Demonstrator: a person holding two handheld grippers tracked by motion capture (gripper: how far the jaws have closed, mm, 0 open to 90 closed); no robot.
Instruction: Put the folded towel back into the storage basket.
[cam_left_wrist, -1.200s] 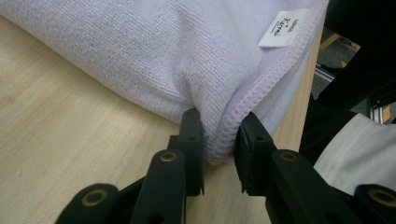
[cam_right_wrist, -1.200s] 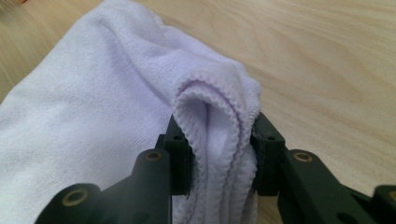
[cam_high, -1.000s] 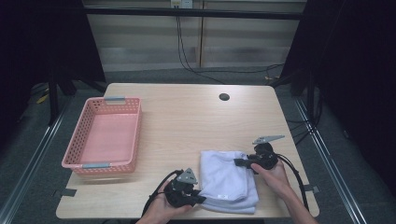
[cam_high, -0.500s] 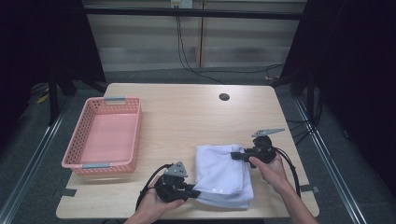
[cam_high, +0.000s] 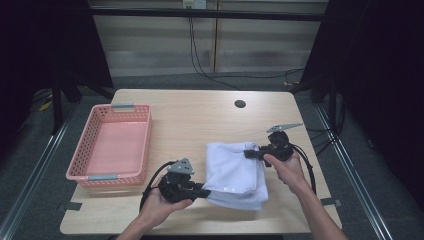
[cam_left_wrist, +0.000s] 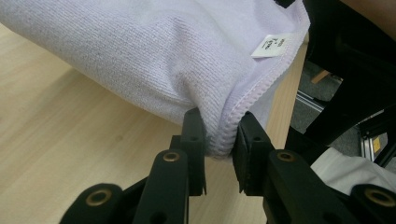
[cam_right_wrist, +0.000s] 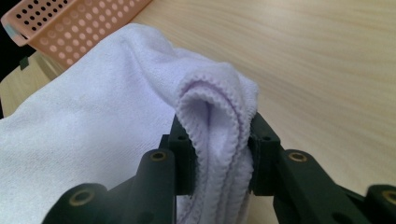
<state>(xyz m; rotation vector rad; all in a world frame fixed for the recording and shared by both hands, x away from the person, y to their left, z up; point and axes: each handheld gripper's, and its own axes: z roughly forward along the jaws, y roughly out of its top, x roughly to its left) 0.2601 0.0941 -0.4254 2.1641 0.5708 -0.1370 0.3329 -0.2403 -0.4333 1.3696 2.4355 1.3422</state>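
Lying folded on the wooden surface (cam_high: 200, 120), toward its near right part: a white towel (cam_high: 235, 172), its long axis running from the far edge back toward the person. Clamping the towel's near left corner: the left hand-held gripper (cam_high: 200, 191), jaws pinching the stitched hem beside a small label (cam_left_wrist: 273, 44). Gripping the far right corner: the right hand-held gripper (cam_high: 250, 153), jaws squeezing a bunched fold. Sitting well apart at left: a pink basket (cam_high: 112, 145).
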